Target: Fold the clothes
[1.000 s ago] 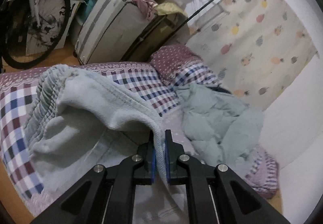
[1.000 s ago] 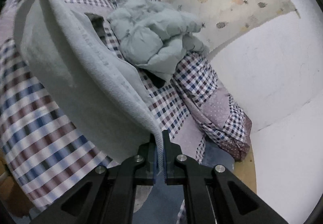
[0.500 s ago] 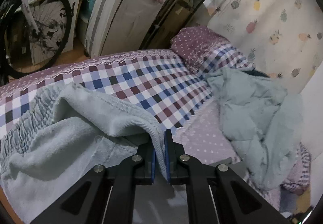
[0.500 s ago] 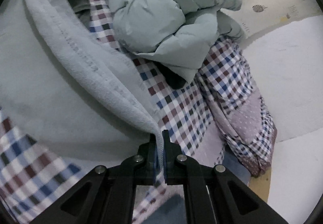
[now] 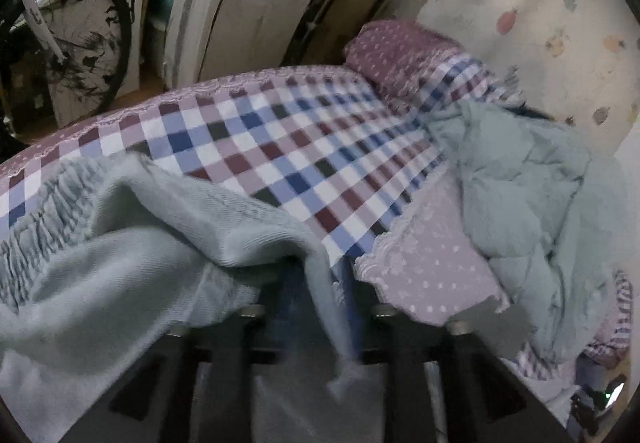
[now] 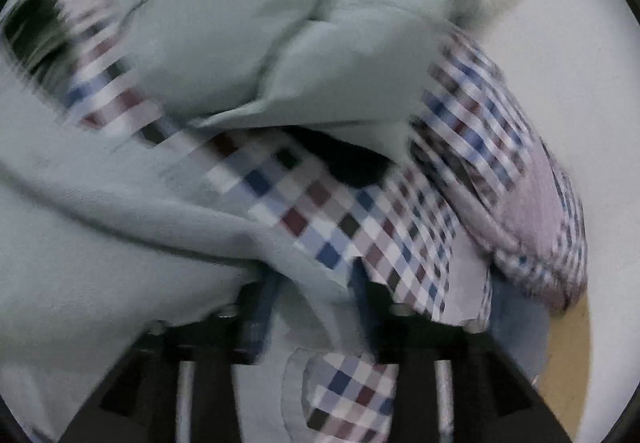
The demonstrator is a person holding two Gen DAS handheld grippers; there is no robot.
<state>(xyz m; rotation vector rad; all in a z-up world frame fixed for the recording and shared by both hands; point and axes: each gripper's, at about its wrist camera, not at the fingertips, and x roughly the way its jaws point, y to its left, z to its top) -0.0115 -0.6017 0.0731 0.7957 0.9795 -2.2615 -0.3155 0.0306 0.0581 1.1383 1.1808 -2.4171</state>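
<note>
Currently your left gripper (image 5: 316, 283) and right gripper (image 6: 316, 291) stand parted, cloth between the fingers. Soft, limp grey garment (image 5: 120, 243) sags; take it at the hem edge

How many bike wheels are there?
1. The one bicycle wheel stands on the floor past the bed, at the far left of the left wrist view. Another may be hidden out of frame.

Both grippers, left (image 5: 316, 283) and right (image 6: 316, 283), have spread their fingers, releasing the grey garment (image 5: 120, 243) onto the bed.
</note>
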